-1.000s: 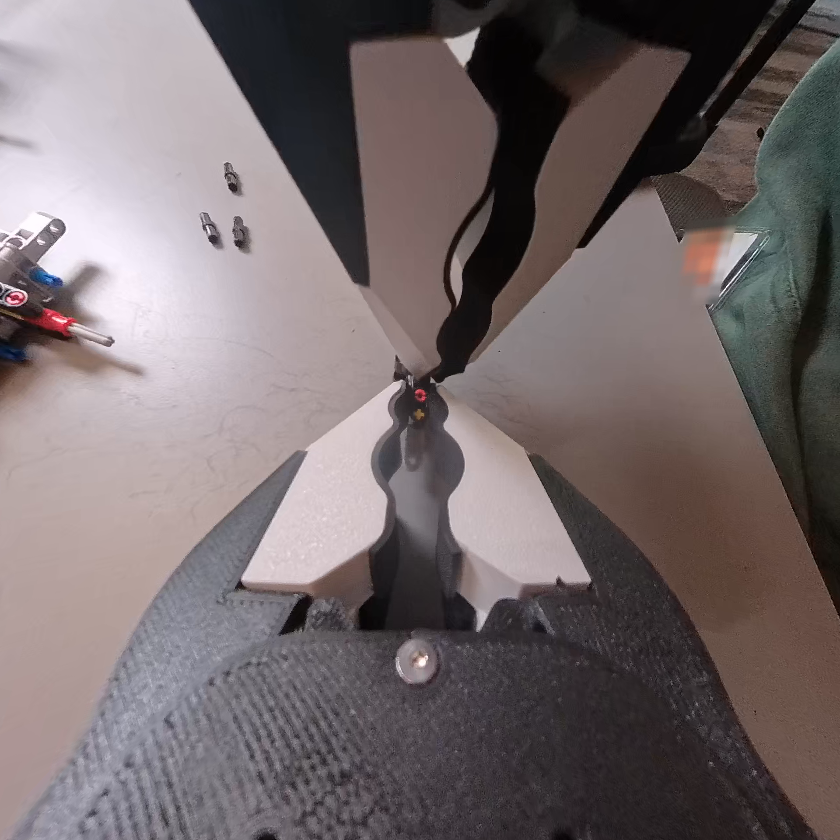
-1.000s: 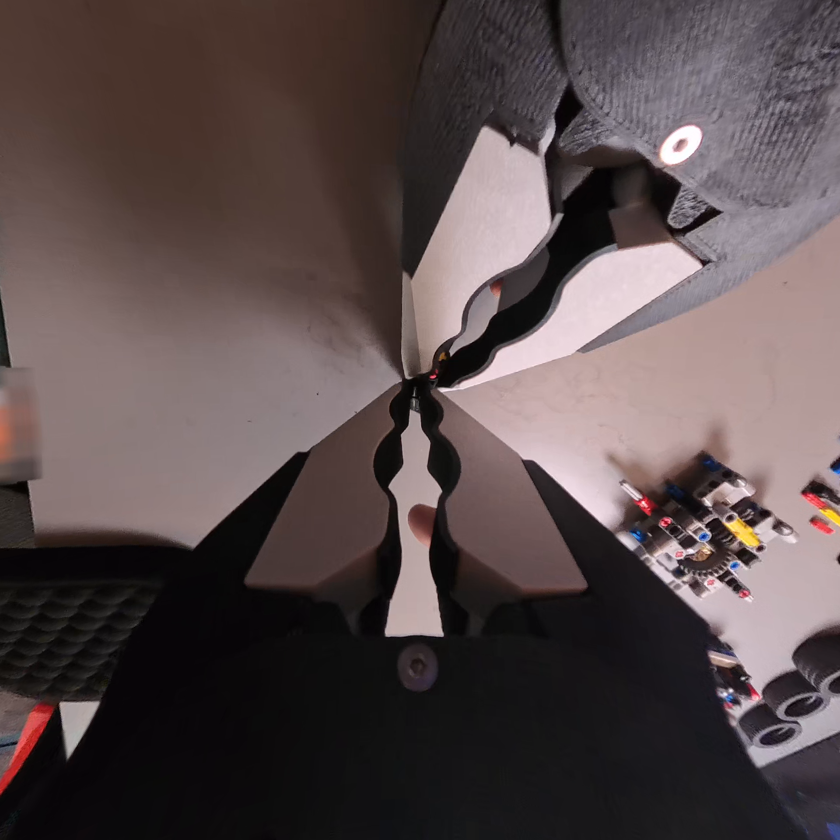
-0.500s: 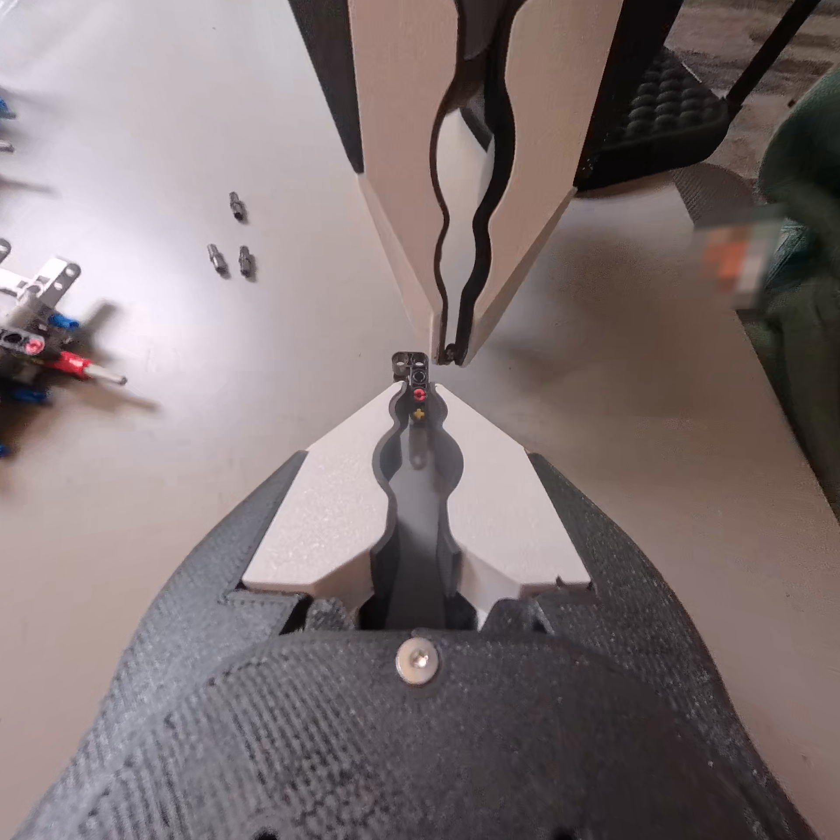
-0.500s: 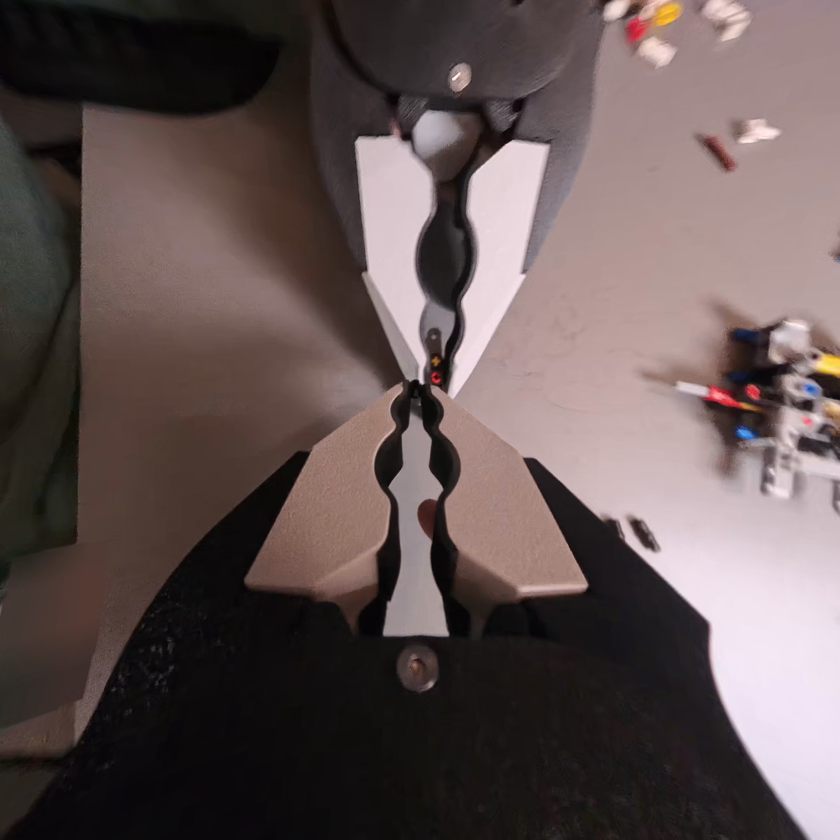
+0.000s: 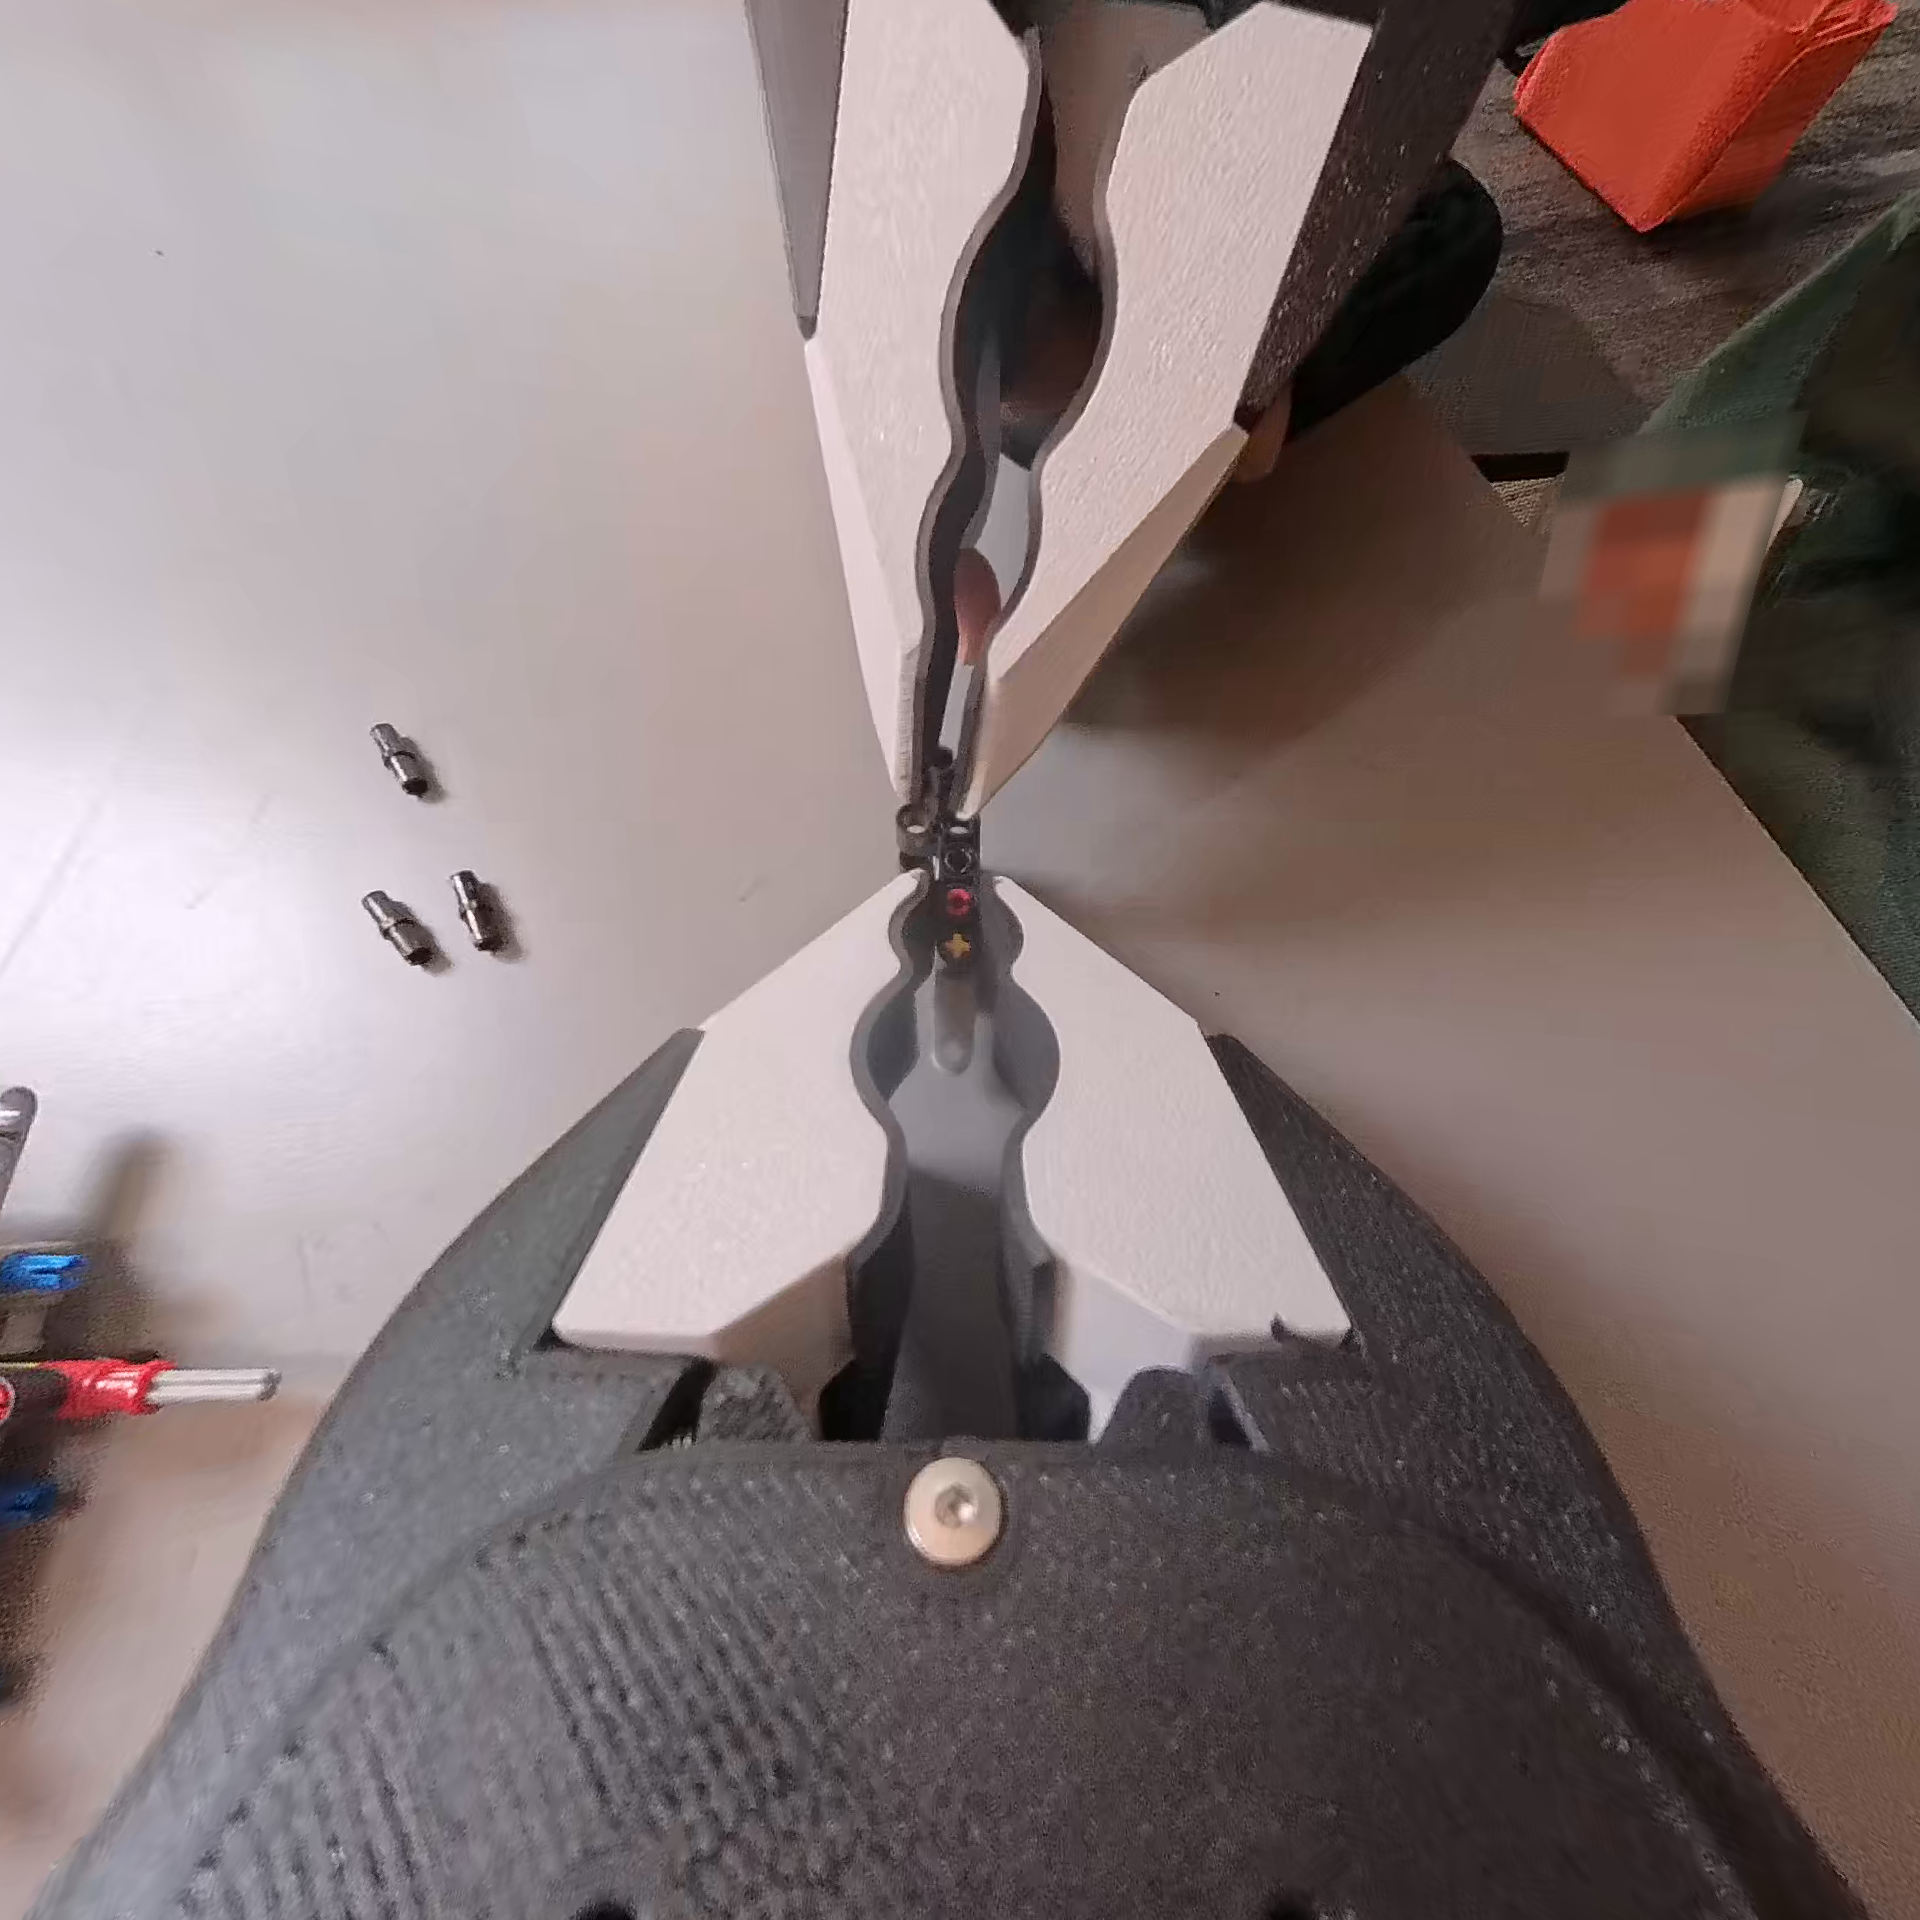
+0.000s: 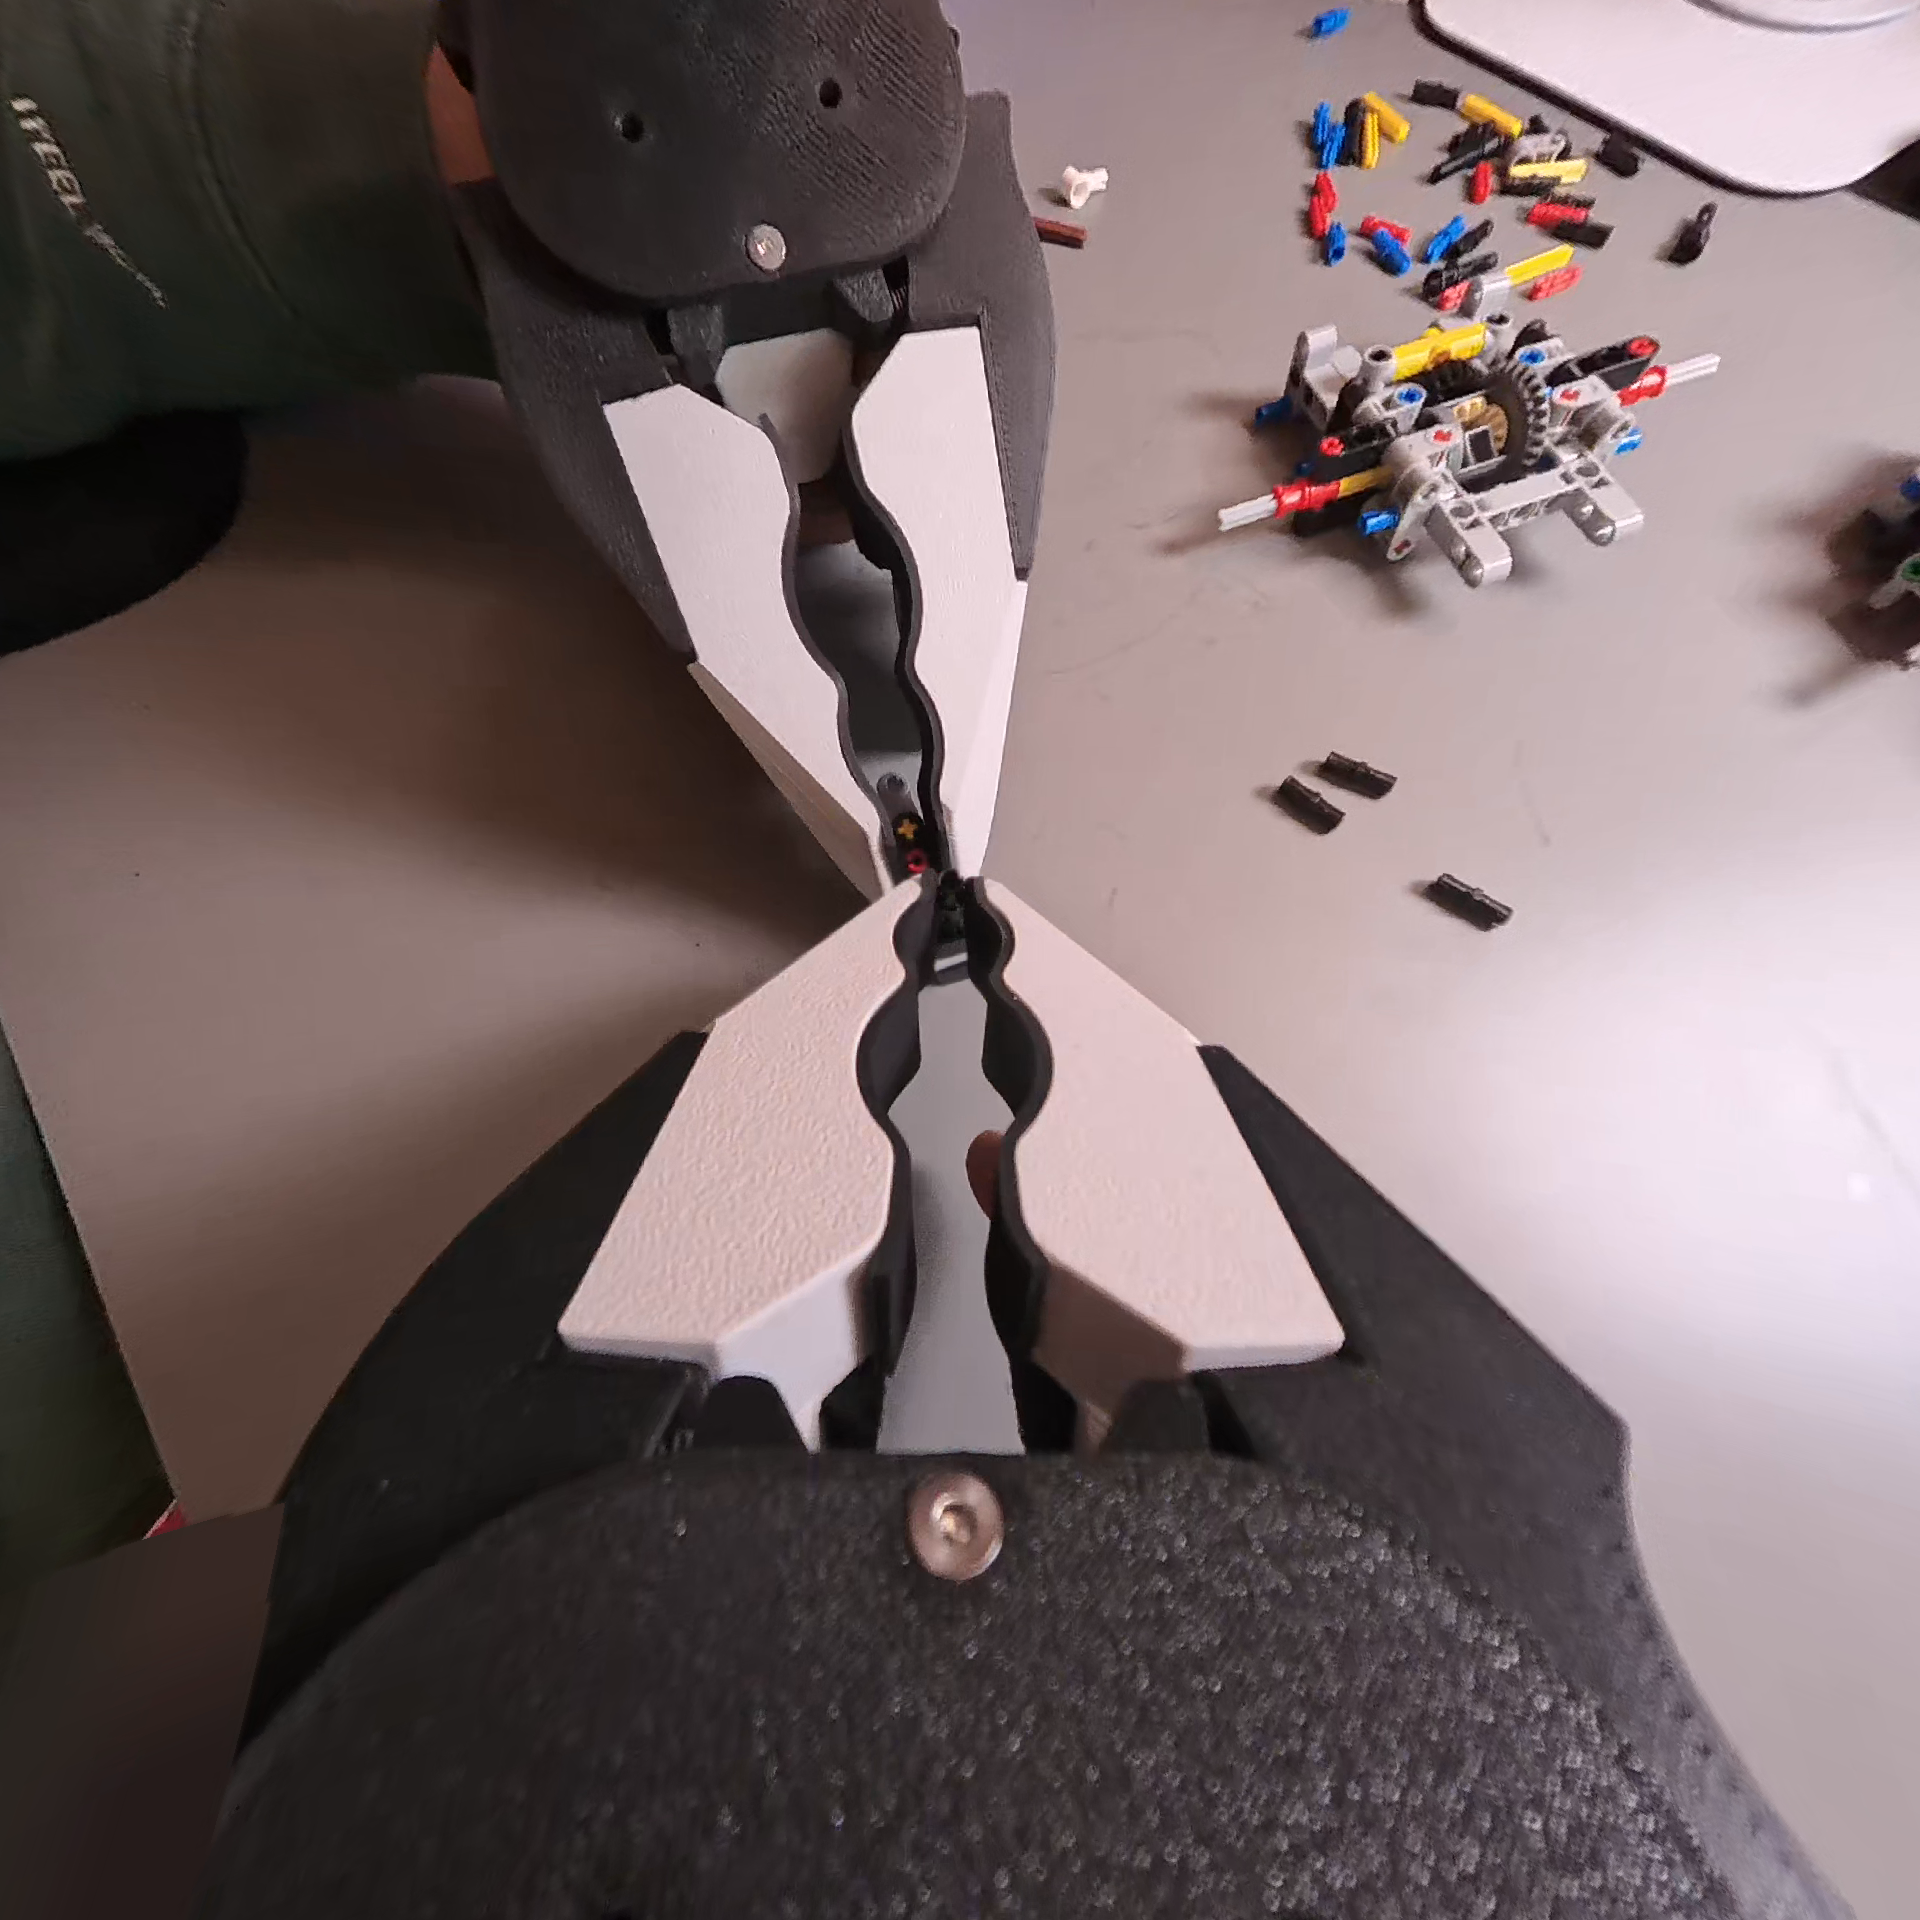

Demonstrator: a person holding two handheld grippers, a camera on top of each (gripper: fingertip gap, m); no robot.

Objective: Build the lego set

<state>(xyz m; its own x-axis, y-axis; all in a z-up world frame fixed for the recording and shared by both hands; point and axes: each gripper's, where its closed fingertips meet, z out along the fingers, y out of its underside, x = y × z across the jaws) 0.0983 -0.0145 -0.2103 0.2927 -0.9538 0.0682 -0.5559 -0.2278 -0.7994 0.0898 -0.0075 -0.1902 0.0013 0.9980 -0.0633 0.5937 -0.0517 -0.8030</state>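
Table: Your two grippers meet tip to tip over a big pale table (image 6: 1455, 1143).
Person: A green sleeve (image 6: 156, 208) shows behind your left gripper in the right wrist view.
Orange box: It sits past the table edge, top right in the left wrist view (image 5: 1704, 104).
Left gripper: Your left gripper (image 5: 958, 894) is squeezed tight on a thin black beam (image 5: 957, 914). The beam has a red pin and a yellow cross pin in its holes. Both pads press on its sides, and its far end sticks out past the tips.
Right gripper: Your right gripper (image 6: 951, 899) is pinched on a small black piece (image 5: 923, 826). That piece touches the end of the black beam.
Built model: A grey, black and yellow model with a gear (image 6: 1455, 436) rests on the table, well apart from your grippers.
Loose parts: A pile of red, blue, yellow and black bits (image 6: 1455, 177) lies farther back.
Black pins: Three small black pins (image 5: 426, 904) lie near the tips, to the left in the left wrist view.
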